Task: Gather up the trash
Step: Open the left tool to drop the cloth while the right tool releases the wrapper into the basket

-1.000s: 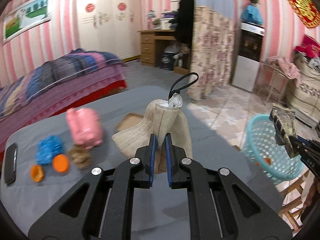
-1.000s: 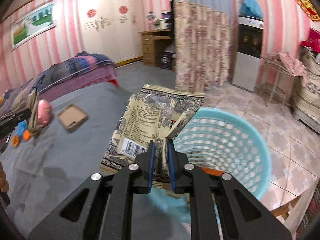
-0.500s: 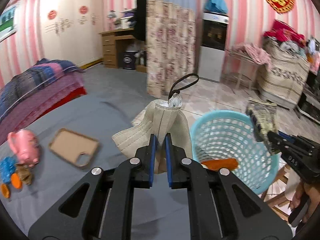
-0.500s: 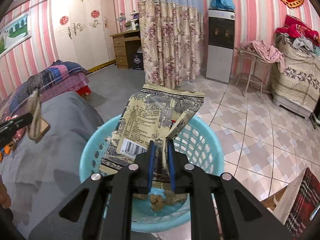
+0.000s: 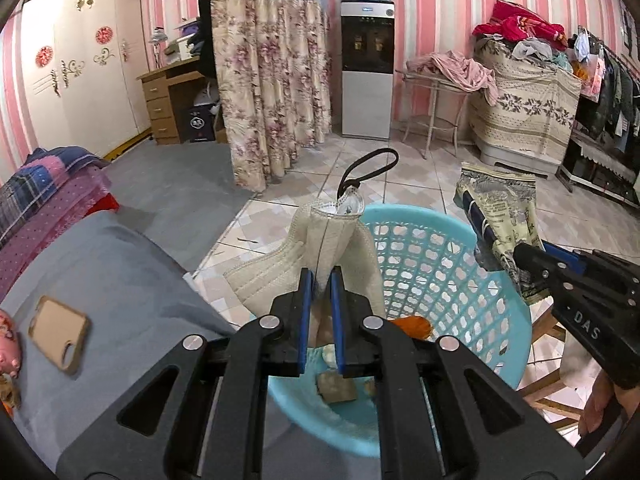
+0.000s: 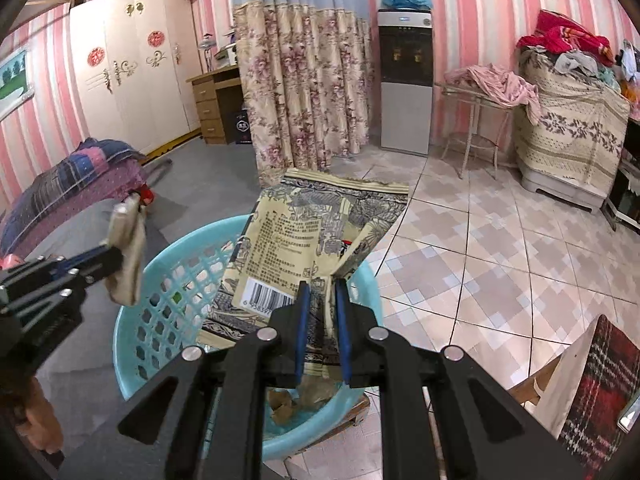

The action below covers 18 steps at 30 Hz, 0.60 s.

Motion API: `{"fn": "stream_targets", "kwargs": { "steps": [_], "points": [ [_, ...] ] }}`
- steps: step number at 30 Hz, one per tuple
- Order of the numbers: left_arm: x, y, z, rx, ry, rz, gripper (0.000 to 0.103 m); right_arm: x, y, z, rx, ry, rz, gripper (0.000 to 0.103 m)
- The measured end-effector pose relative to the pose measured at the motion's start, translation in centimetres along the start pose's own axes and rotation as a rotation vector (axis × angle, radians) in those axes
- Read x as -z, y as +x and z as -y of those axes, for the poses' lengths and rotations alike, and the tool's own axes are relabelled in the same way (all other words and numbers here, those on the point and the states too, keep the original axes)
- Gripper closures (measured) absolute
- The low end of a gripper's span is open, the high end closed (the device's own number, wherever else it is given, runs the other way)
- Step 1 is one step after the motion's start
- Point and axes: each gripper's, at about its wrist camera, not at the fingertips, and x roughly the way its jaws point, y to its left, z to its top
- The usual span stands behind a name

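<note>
My left gripper [image 5: 320, 276] is shut on a beige face mask [image 5: 276, 272] with a black ear loop and holds it over the near rim of the light blue basket [image 5: 496, 312]. My right gripper [image 6: 322, 288] is shut on a beige and blue printed snack wrapper [image 6: 304, 240] and holds it above the same basket [image 6: 160, 320]. The right gripper with the wrapper [image 5: 500, 220] shows at the right of the left wrist view. The left gripper with the mask [image 6: 128, 256] shows at the left of the right wrist view. Orange and brown scraps [image 5: 412, 324] lie in the basket.
A grey cloth surface [image 5: 120, 292] lies left of the basket, with a tan phone case [image 5: 58, 334] and a pink toy [image 5: 8, 344] on it. A wooden stool [image 6: 532, 388] with plaid fabric stands right of the basket. Tiled floor, a floral curtain and a water dispenser lie beyond.
Both grippers have swung right from the grey surface to above the basket, each still holding its item. The pink toy and phone case have slid to the left edge of view.
</note>
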Motion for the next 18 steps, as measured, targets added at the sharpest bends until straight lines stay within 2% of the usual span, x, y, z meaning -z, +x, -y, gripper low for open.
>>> {"fn": "stream_targets", "kwargs": {
  "steps": [4,7,10,14,18],
  "points": [
    [-0.2,1.2,0.2,0.01,0.018,-0.019,0.089,0.1,0.1,0.6,-0.005,0.021,-0.001,0.089],
    [-0.1,1.9,-0.1,0.009,0.017,-0.034,0.07,0.0,0.2,0.7,-0.006,0.022,-0.003,0.089],
    [0.1,2.0,-0.4,-0.007,0.022,-0.032,0.058,0.1,0.2,0.5,-0.004,0.018,-0.005,0.089],
    [0.3,1.1,-1.5,-0.041,0.009,-0.007,0.032,0.2,0.5,0.3,-0.005,0.01,-0.011,0.089],
    [0.4,-0.5,-3.1,-0.094,-0.009,0.029,0.017,0.2,0.9,-0.7,-0.011,-0.006,-0.021,0.089]
  ]
}}
